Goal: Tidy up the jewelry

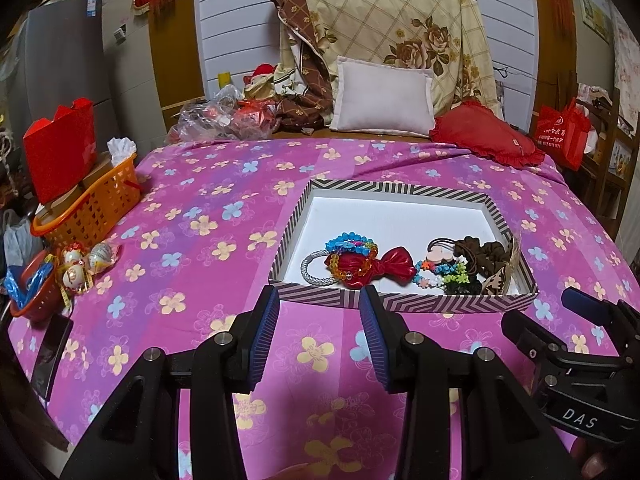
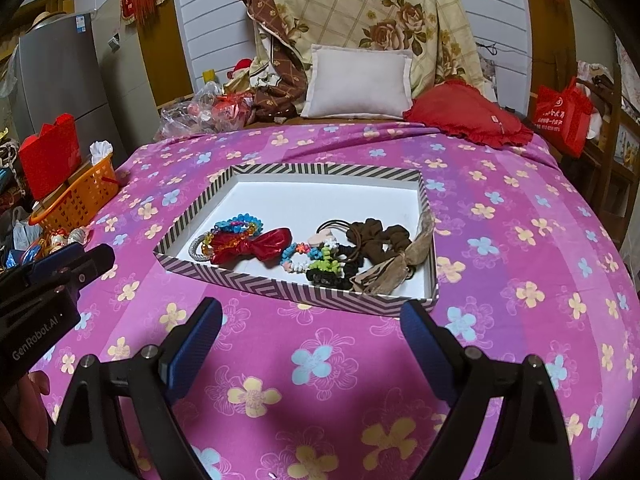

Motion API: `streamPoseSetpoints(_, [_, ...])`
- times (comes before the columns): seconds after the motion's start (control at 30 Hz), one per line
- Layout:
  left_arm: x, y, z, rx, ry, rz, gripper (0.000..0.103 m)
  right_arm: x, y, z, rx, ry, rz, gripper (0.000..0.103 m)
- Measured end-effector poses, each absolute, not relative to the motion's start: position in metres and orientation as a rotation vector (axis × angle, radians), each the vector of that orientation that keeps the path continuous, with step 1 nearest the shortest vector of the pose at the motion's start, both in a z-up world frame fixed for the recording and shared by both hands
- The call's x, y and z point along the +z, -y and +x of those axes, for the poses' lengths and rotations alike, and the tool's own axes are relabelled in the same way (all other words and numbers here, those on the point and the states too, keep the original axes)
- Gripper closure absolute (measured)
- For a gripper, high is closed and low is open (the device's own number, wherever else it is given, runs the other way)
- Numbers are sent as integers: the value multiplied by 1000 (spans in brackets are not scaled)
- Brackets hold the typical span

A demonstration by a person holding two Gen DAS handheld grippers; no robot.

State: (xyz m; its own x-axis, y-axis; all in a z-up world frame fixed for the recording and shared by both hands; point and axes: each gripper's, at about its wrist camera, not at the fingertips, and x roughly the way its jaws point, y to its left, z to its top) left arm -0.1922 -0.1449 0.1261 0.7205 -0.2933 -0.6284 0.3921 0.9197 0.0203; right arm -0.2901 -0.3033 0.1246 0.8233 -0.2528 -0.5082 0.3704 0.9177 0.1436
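Note:
A shallow striped box (image 1: 400,304) (image 2: 296,290) with a white floor lies on the pink flowered bedspread. Along its near side lie a red bow clip (image 1: 374,266) (image 2: 256,246), a blue and rainbow bead bracelet (image 1: 348,242) (image 2: 238,224), a silver elastic ring (image 1: 310,270) (image 2: 196,250), flower hair ties (image 1: 440,274) (image 2: 304,258) and brown scrunchies (image 1: 486,254) (image 2: 380,236). My left gripper (image 1: 319,300) (image 2: 80,258) hovers open just short of the box's near wall, nothing between its blue pads. My right gripper (image 2: 312,312) (image 1: 576,300) stands open wider, also in front of the box.
An orange basket (image 1: 94,208) (image 2: 78,200) with a red box stands at the bed's left edge, wrapped sweets (image 1: 86,264) beside it. A white pillow (image 1: 384,98) (image 2: 358,84) and a red cushion (image 1: 486,134) (image 2: 466,114) lie at the headboard. A red bag (image 1: 564,132) hangs at right.

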Motion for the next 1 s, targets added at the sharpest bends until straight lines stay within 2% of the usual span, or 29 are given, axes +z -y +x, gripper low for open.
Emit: streamPoseSetpoints(1.0, [114,146,-188,-408,-660,165,69,116,311,-277,-325,-531,259,10])
